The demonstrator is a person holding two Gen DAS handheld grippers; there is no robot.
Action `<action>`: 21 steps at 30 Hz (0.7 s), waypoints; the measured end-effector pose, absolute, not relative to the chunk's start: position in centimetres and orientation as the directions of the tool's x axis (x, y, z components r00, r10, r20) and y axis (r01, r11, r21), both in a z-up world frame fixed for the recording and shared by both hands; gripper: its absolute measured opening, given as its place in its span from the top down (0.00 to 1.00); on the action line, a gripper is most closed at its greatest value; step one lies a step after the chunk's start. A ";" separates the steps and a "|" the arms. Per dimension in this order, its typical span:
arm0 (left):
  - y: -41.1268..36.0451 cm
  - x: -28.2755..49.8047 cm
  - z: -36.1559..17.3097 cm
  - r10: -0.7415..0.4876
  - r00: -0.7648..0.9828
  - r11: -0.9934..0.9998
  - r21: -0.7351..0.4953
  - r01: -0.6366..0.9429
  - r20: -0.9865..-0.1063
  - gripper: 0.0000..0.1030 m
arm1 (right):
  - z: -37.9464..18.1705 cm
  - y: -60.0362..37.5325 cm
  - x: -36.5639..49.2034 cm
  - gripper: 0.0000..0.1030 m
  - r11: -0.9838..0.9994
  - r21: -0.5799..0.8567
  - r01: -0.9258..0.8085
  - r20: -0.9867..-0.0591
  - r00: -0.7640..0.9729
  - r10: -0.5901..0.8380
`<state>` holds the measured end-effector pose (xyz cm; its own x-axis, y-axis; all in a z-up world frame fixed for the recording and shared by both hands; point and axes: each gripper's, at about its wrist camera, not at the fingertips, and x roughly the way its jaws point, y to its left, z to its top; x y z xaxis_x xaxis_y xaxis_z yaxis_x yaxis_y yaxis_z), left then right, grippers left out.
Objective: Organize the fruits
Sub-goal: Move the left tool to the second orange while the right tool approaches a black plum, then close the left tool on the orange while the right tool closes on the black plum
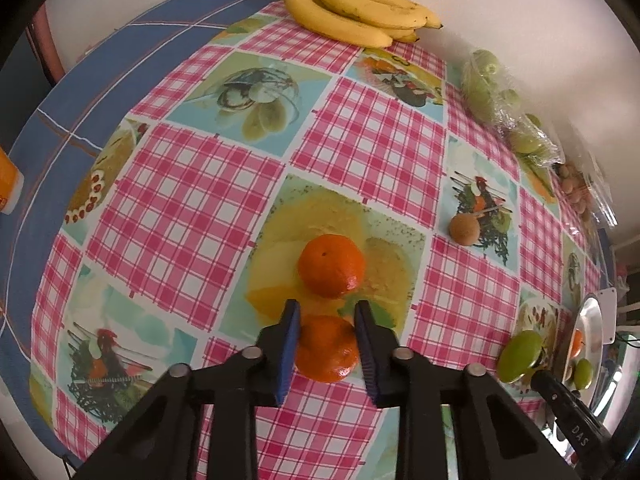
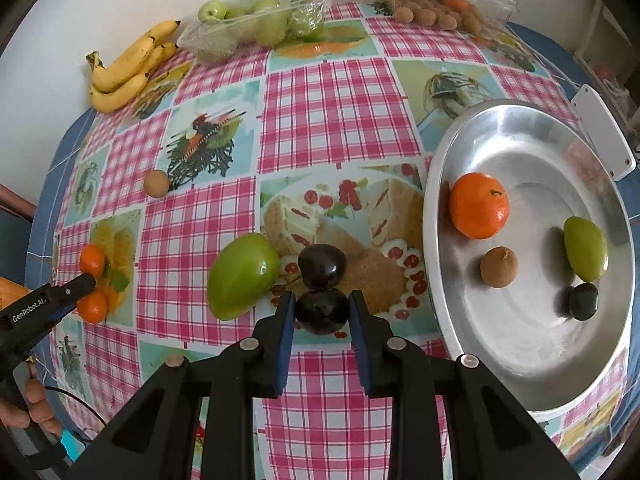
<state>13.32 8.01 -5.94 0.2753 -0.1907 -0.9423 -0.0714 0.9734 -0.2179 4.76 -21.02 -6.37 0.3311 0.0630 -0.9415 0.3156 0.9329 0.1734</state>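
In the left wrist view my left gripper [image 1: 327,312] has its blue pads against both sides of a mandarin [image 1: 327,350] on the checked tablecloth; a second mandarin [image 1: 331,266] lies just beyond. In the right wrist view my right gripper [image 2: 322,304] has its pads on both sides of a dark plum [image 2: 321,312]; another plum [image 2: 322,266] and a green mango [image 2: 242,276] lie beside it. The metal bowl [image 2: 500,128] at right holds a mandarin [image 2: 479,211], a brown fruit [image 2: 499,267], a green mango [image 2: 585,254] and a dark plum [image 2: 583,301].
Bananas [image 1: 352,12] lie by the wall, with a tray of green apples [image 2: 256,24] and a clear box of brown fruits [image 2: 440,12]. A loose brown fruit [image 1: 464,230] sits on the cloth. The table edge drops off to the left.
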 end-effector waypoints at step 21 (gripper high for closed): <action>5.7 12.6 -7.3 -0.192 0.177 0.981 -0.193 0.011 -0.965 0.57 | -5.5 -21.3 3.9 0.73 0.930 0.184 0.317 -0.937 0.342 0.068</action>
<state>12.58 5.71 -7.34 0.1770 -0.1919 -0.9653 0.0109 0.9811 -0.1930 3.93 -21.29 -5.46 0.3418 0.0683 -0.9373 0.3174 0.9304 0.1836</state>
